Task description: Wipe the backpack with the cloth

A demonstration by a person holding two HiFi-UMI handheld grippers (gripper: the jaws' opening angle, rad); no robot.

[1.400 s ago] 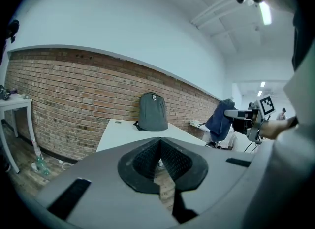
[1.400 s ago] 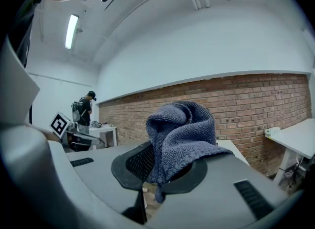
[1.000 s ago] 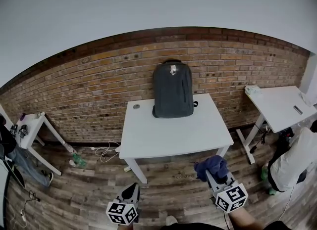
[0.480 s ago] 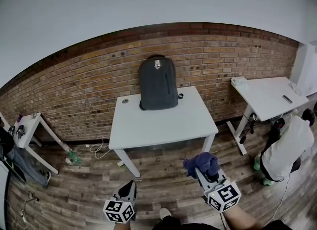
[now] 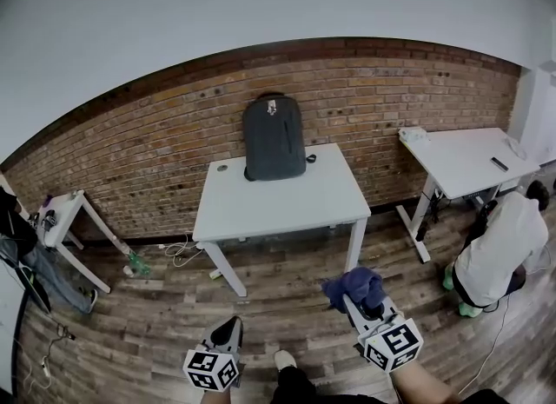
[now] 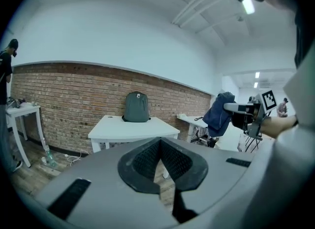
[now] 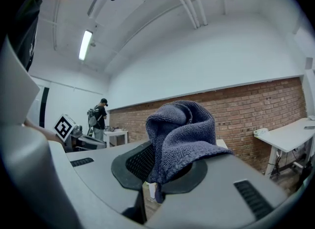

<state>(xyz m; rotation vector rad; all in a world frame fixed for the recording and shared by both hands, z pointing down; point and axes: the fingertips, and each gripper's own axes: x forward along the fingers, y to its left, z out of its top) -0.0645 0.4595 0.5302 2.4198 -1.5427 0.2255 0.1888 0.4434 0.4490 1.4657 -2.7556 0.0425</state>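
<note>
Moved further back than a second ago from dark grey fabric backpack (image 5: 274, 137), upright at back of white tabletop (image 5: 278, 207). Gripping fuzzy blue cloth (image 5: 354, 286) in right gripper (image 5: 358, 300) jaws; left gripper (image 5: 230, 331) jaws pressed together, empty. No wiping yet.

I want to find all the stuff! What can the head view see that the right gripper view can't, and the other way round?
Only the head view shows the backpack standing on the middle table against the brick wall, and a person in white crouching on the floor at the right. Only the right gripper view shows the long ceiling light and, close up, the right gripper shut on the cloth. Both show the blue cloth, the brick wall and the left gripper.
</note>
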